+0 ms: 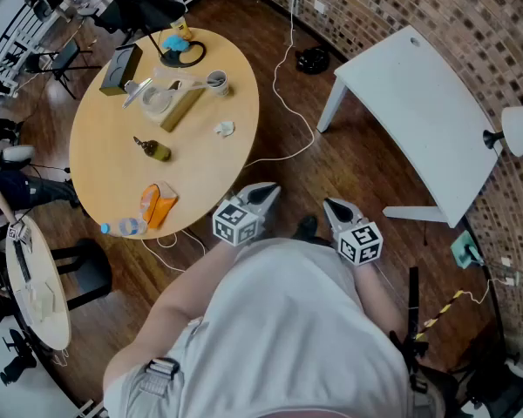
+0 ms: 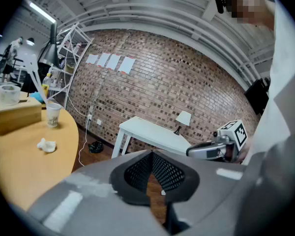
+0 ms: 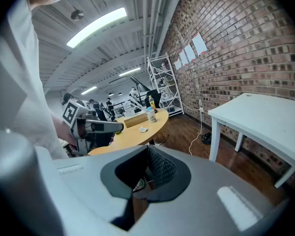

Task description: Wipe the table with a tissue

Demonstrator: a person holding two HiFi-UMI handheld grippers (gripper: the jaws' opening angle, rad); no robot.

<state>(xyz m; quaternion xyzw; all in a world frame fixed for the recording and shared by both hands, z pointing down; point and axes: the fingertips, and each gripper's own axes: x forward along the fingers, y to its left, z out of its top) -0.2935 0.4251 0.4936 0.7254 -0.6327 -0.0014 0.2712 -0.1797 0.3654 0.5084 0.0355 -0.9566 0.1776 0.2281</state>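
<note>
A crumpled white tissue (image 1: 224, 129) lies on the oval wooden table (image 1: 96, 164) near its right edge; it also shows in the left gripper view (image 2: 46, 145) and, small, in the right gripper view (image 3: 143, 130). Both grippers are held close to the person's body, off the table and above the wooden floor. My left gripper (image 1: 268, 190) (image 2: 151, 154) has its jaws together with nothing in them, a little in front of the table's near edge. My right gripper (image 1: 331, 204) (image 3: 147, 149) is likewise shut and empty, to the right of the left one.
The table also carries a paper cup (image 1: 216, 81), a wooden block (image 1: 181, 107), a dark box (image 1: 120, 68), a small bottle (image 1: 152, 151) and an orange packet (image 1: 157, 205). A white side table (image 1: 418, 103) with a lamp (image 1: 519, 129) stands right; a white cable (image 1: 283, 85) crosses the floor.
</note>
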